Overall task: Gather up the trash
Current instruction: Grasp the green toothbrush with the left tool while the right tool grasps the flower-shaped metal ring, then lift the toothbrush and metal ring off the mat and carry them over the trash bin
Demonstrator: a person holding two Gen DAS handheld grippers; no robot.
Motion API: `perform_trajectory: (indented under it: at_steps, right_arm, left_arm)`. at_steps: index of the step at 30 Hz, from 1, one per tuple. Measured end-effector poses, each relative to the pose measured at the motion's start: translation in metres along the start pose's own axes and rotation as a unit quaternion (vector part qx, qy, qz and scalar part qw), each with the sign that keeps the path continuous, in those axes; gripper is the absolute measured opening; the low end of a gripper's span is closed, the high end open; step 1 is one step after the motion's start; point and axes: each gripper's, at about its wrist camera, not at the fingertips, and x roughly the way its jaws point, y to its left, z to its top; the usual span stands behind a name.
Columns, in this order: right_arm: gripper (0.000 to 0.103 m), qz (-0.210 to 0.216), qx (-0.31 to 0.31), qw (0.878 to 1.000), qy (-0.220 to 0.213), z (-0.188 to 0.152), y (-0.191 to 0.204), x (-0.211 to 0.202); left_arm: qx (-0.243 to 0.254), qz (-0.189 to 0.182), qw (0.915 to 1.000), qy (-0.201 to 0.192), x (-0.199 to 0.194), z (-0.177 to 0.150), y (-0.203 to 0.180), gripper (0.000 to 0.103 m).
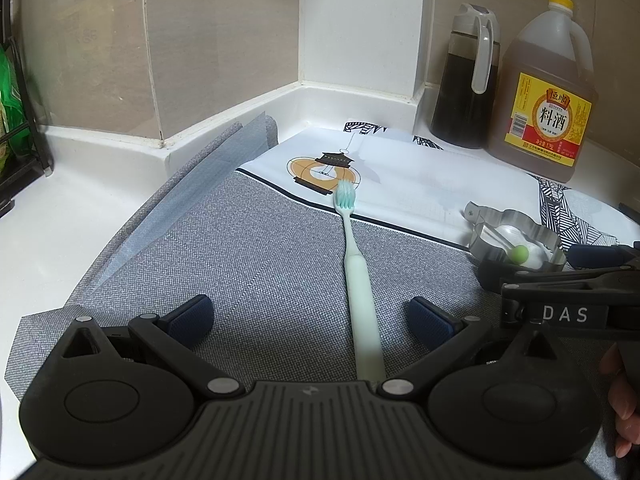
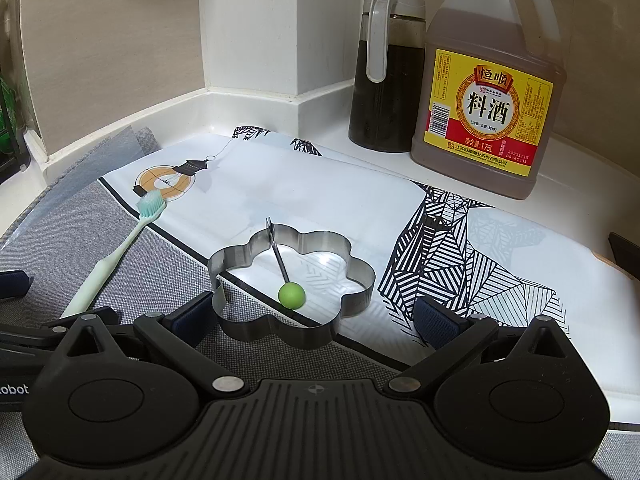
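Toothbrush (image 1: 354,264): lies flat on the grey mat (image 1: 240,248), head resting on the white printed cloth (image 1: 420,184), handle end running back toward the left gripper.
Left gripper (image 1: 310,316): fingers spread wide, nothing between the pads; the handle sits in the gap, slightly toward the right finger (image 1: 430,318), touching neither.
Axis: toothbrush long axis runs almost straight along the left gripper's forward line — bristles far, handle near. Closing across it would pinch the handle on its narrow sides; my read is that no wrist turn is needed.
Nearer hand: left, clearly. From the right wrist view the toothbrush (image 2: 108,264) is off to the far left, outside that gripper's span.
Flower-shaped metal ring (image 2: 292,280): straddles the mat/cloth edge, a pin with a green ball (image 2: 292,296) lying inside it.
Right gripper (image 2: 310,320): fingers spread, empty — ring directly ahead, its near edge between the fingertips; left finger (image 2: 192,316) just beside the ring wall, contact unclear.
Background: dark sauce jug (image 2: 384,72) and cooking wine bottle (image 2: 488,92) stand on the surface (image 2: 580,192) at the back, well apart from both grippers.
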Motion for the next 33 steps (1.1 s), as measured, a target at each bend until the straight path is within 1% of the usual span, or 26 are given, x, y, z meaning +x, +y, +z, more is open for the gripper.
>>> perform_trajectory:
  at_steps: [4, 7, 8, 9, 10, 11, 12, 13, 14, 15, 16, 17, 18, 22, 26, 30, 33]
  right_arm:
    - [0.103, 0.0, 0.0, 1.0, 0.0, 0.0, 0.0, 0.0]
    - [0.103, 0.0, 0.001, 1.0, 0.0, 0.0, -0.001, 0.0]
    - [0.103, -0.001, 0.002, 1.0, 0.0, 0.001, -0.001, 0.0]
    - [0.103, -0.001, 0.003, 1.0, -0.001, 0.001, -0.001, 0.0]
    - [0.103, -0.001, 0.003, 1.0, -0.001, 0.001, -0.001, 0.0]
    - [0.103, -0.001, 0.003, 1.0, -0.001, 0.001, -0.001, 0.0]
    - [0.103, -0.002, 0.003, 1.0, -0.001, 0.001, -0.001, 0.0]
    - [0.103, -0.001, 0.003, 1.0, -0.001, 0.002, -0.001, 0.001]
    - [0.103, -0.001, 0.003, 1.0, -0.001, 0.002, -0.001, 0.001]
    - [0.103, -0.001, 0.003, 1.0, -0.001, 0.002, -0.001, 0.001]
    - [0.1, 0.001, 0.004, 1.0, -0.003, 0.002, -0.001, 0.0]
    - [0.095, 0.006, 0.006, 1.0, -0.011, 0.001, -0.002, -0.003]
    - [0.079, 0.006, 0.009, 1.0, -0.023, 0.001, -0.003, -0.007]
    - [0.079, 0.018, 0.024, 0.999, -0.03, 0.001, -0.009, -0.01]
    - [0.079, 0.014, 0.033, 0.998, -0.047, 0.001, -0.012, -0.015]
    - [0.079, 0.013, 0.039, 0.997, -0.061, 0.002, -0.015, -0.019]
    - [0.079, 0.012, 0.042, 0.997, -0.062, 0.002, -0.017, -0.019]
  left_arm:
    - [0.002, 0.001, 1.0, 0.004, 0.001, 0.001, 0.0, 0.103]
    - [0.009, 0.004, 0.9997, 0.021, 0.0, 0.005, -0.002, 0.103]
    - [0.009, -0.001, 0.9996, 0.027, -0.001, 0.007, -0.003, 0.099]
    - [0.011, -0.012, 0.9994, 0.031, -0.002, 0.008, -0.003, 0.092]
    - [0.017, -0.021, 0.9991, 0.033, -0.003, 0.01, -0.005, 0.089]
    - [0.025, -0.028, 0.9987, 0.035, -0.003, 0.012, -0.007, 0.083]
    - [0.032, -0.035, 0.9982, 0.035, -0.003, 0.013, -0.009, 0.079]
    - [0.038, -0.04, 0.9979, 0.036, -0.002, 0.015, -0.011, 0.078]
    - [0.041, -0.045, 0.9975, 0.037, -0.001, 0.016, -0.012, 0.071]
    - [0.045, -0.052, 0.9969, 0.038, -0.001, 0.018, -0.014, 0.055]
    - [0.048, -0.057, 0.9965, 0.038, -0.002, 0.02, -0.015, 0.043]
    - [0.047, -0.062, 0.9961, 0.042, -0.003, 0.021, -0.016, 0.015]
    - [0.042, -0.067, 0.9958, 0.047, -0.004, 0.022, -0.016, 0.013]
    - [0.026, -0.072, 0.9963, 0.039, -0.015, 0.015, -0.013, 0.013]
    - [0.015, -0.073, 0.9966, 0.035, -0.023, 0.01, -0.005, 0.013]
    - [0.02, -0.058, 0.9979, 0.022, -0.031, 0.009, -0.002, 0.013]
    - [0.023, -0.051, 0.9983, 0.015, -0.035, 0.008, -0.002, 0.013]
